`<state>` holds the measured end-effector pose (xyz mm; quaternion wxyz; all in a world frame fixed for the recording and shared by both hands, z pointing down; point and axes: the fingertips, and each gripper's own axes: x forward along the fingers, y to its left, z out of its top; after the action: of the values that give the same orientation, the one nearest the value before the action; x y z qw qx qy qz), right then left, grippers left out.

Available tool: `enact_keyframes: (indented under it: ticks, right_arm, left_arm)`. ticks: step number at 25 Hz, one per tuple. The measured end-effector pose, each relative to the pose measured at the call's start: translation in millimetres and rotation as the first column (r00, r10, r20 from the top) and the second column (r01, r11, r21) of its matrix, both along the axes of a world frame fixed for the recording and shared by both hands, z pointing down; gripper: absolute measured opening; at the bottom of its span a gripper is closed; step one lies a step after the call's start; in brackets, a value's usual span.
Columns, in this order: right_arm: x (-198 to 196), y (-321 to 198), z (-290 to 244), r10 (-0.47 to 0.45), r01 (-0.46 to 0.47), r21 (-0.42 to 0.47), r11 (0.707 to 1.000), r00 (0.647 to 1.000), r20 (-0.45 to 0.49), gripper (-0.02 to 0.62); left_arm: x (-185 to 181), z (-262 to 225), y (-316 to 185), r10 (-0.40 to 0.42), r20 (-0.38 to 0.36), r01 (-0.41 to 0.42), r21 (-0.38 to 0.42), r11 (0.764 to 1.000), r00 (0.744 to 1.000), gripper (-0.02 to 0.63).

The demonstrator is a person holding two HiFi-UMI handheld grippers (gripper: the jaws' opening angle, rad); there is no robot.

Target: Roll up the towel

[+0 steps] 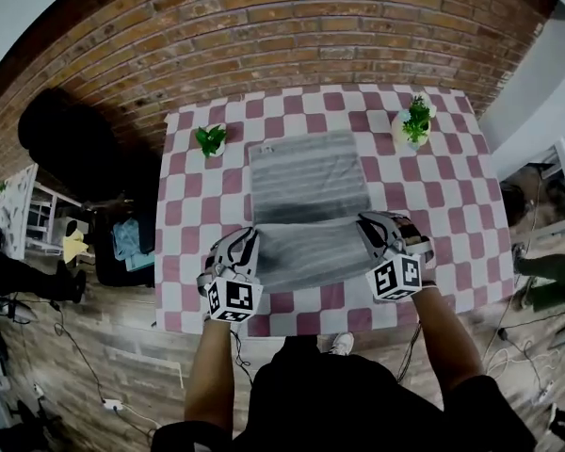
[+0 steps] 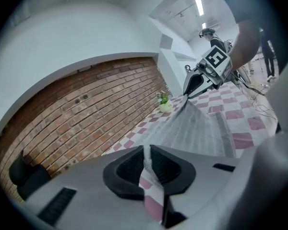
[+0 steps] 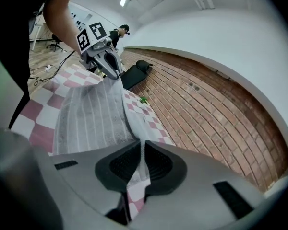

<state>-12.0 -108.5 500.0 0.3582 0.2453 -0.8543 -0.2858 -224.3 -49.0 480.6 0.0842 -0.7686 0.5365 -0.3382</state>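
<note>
A grey striped towel lies on the red-and-white checkered table. Its near part is lifted off the cloth and hangs stretched between my two grippers. My left gripper is shut on the towel's near left corner, and the left gripper view shows the thin fabric pinched between the pads. On the near right corner my right gripper is shut, with the cloth edge caught in its jaws. Each gripper view shows the towel running across to the other gripper.
Two small potted plants stand at the far side, one left and one right of the towel. A brick wall rises behind the table. A black bag and cables lie on the floor at left.
</note>
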Motion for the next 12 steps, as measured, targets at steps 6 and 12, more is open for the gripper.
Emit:
enact_keyframes:
  ticks: [6,12]
  right_arm:
    - [-22.1,-64.9,30.9,0.025,-0.026,-0.031,0.999,0.999,-0.032,0.026]
    - [-38.2,-126.2,51.2,0.032,-0.035,-0.042,0.998,0.996,-0.085,0.027]
  left_arm:
    - [-21.3,30.2,-64.9,-0.012,0.013,0.012,-0.034,0.999,1.000,0.038]
    - [-36.4,59.3,-122.4,-0.023,-0.016,0.022,-0.076,0.997,1.000,0.040]
